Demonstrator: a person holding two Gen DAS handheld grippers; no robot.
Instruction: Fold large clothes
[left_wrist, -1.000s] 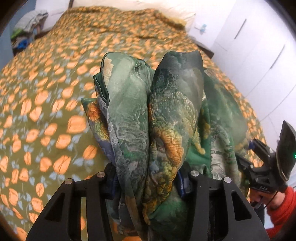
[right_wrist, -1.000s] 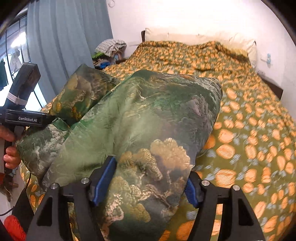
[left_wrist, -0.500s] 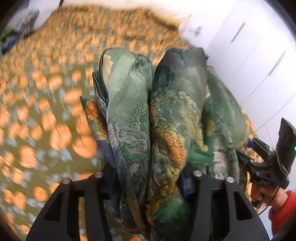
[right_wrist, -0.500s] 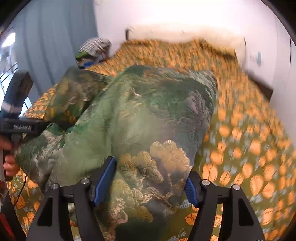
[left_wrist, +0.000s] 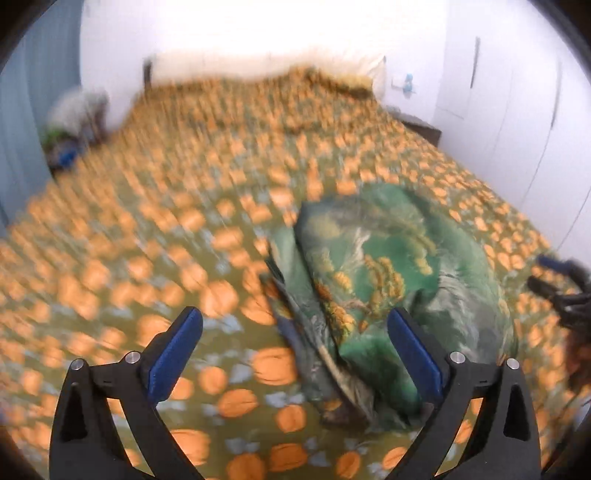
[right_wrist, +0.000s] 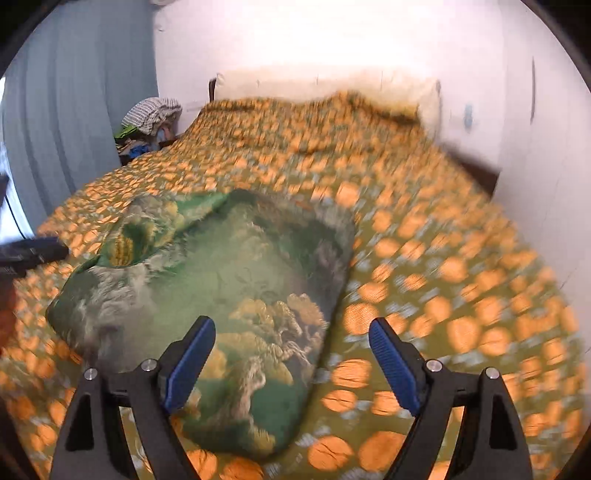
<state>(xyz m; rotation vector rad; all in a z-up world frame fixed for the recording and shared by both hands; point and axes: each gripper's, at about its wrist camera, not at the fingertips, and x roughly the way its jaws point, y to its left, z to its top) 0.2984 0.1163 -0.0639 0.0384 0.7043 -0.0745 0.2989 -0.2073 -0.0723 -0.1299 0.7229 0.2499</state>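
Note:
The green garment with a gold tree print lies folded in a bundle on the bed's orange-flowered cover. My left gripper is open and empty, just behind the bundle's left edge. In the right wrist view the same garment lies ahead and to the left. My right gripper is open and empty above its near right corner. The right gripper also shows at the left wrist view's right edge, and the left gripper at the right wrist view's left edge.
White pillows lie at the head of the bed. A pile of clothes sits at the far left by a blue-grey curtain. White wardrobe doors stand on the right. Both views are motion-blurred.
Both grippers have let go of the garment and opened. The bundle has dropped from between the fingers onto the bed, and both grippers have drawn back and up.

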